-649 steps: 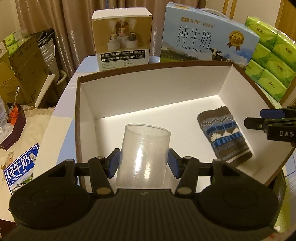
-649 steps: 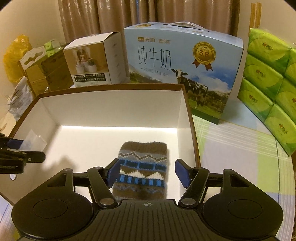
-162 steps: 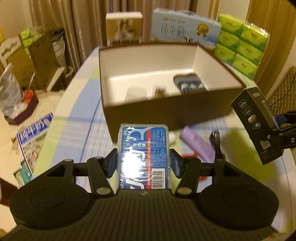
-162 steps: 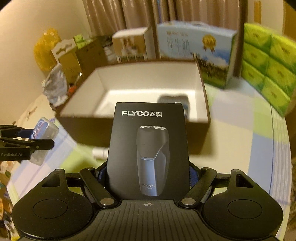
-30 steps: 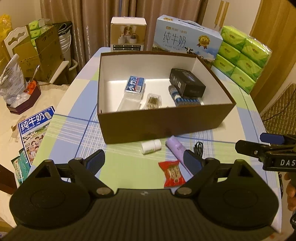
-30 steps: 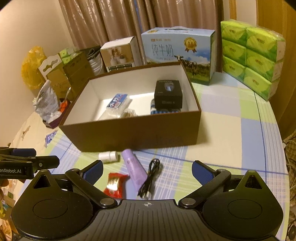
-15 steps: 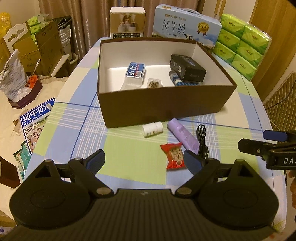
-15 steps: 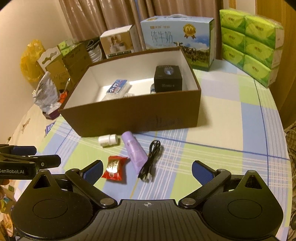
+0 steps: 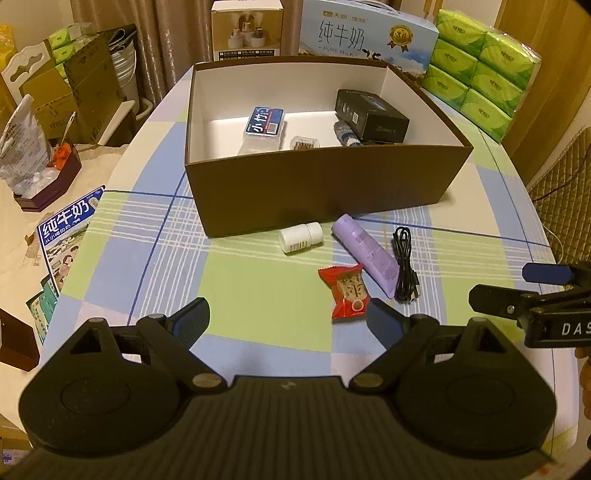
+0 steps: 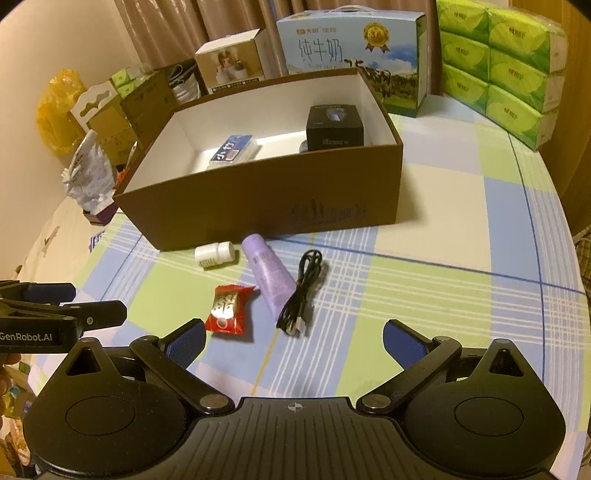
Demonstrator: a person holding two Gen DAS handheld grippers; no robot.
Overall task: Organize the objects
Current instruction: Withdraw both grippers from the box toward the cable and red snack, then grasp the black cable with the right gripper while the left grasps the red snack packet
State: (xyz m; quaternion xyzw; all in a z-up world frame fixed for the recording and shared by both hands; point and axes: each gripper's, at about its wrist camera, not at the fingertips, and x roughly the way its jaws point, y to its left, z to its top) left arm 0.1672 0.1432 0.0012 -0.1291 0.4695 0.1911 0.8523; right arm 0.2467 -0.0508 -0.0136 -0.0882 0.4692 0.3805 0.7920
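Observation:
A brown box [image 9: 325,181] [image 10: 266,199] with white inside holds a blue packet [image 9: 265,122], a black shaver box [image 9: 371,115], a knitted sock and a small clear case. In front of it on the checked cloth lie a white bottle [image 9: 300,238] [image 10: 215,254], a purple tube [image 9: 364,254] [image 10: 269,273], a black cable [image 9: 405,264] [image 10: 301,297] and a red snack packet [image 9: 347,292] [image 10: 226,308]. My left gripper [image 9: 288,320] is open and empty, just short of the snack. My right gripper [image 10: 293,339] is open and empty, near the cable.
Behind the box stand a milk carton [image 9: 364,35], a small beige box [image 9: 246,29] and green tissue packs [image 9: 480,62]. A leaflet [image 9: 64,236] hangs at the table's left edge. Cardboard boxes and bags sit off the table to the left.
Both grippers, open and empty, have drawn back and dropped lower toward the table; the loose items in front of the box now lie closer to the fingers.

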